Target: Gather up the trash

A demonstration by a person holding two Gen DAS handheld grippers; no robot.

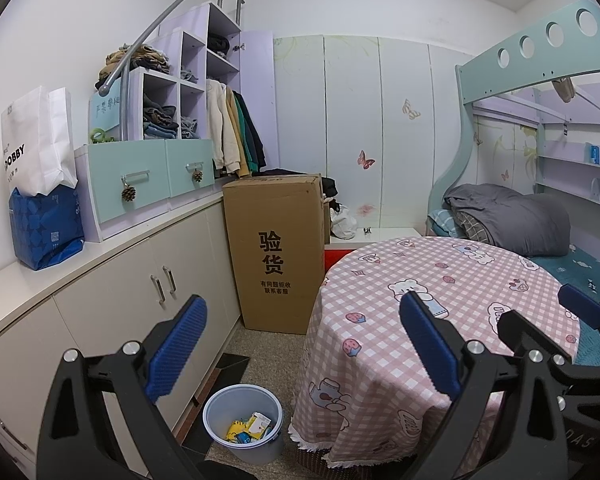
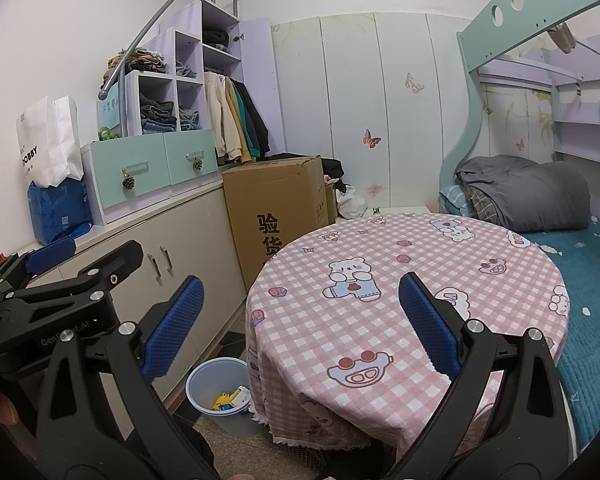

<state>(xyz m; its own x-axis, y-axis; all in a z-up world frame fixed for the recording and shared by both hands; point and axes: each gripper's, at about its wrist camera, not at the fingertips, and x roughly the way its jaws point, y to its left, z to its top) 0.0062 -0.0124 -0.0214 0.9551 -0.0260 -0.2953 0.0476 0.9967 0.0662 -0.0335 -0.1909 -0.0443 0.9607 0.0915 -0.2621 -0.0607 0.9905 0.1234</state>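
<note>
In the left wrist view, the left gripper (image 1: 300,344) gapes wide and empty; the bin (image 1: 243,424) at bottom centre holds wrappers (image 1: 249,429).

In the right wrist view, the right gripper (image 2: 300,328) is spread wide too, empty above the tablecloth (image 2: 380,320), which looks bare, so collection seems nearly done.

Your left tool (image 1: 302,346) and right tool (image 2: 300,326) both show black frames with blue ribbed pads. On the right, the round table (image 2: 420,264) wears a pink-and-white checked cloth printed with white bears and strawberries. Near left on the floor, the pale blue-grey bin (image 1: 244,424) holds yellow, white and blue wrappers (image 1: 248,428). Behind it you see a brown cardboard box (image 1: 274,248) with black characters. At far left, mint-green drawers (image 1: 148,170) top cream cabinets (image 1: 140,304). Far right, a grey quilt (image 1: 512,216) lies on a teal bed (image 2: 592,280).
</note>
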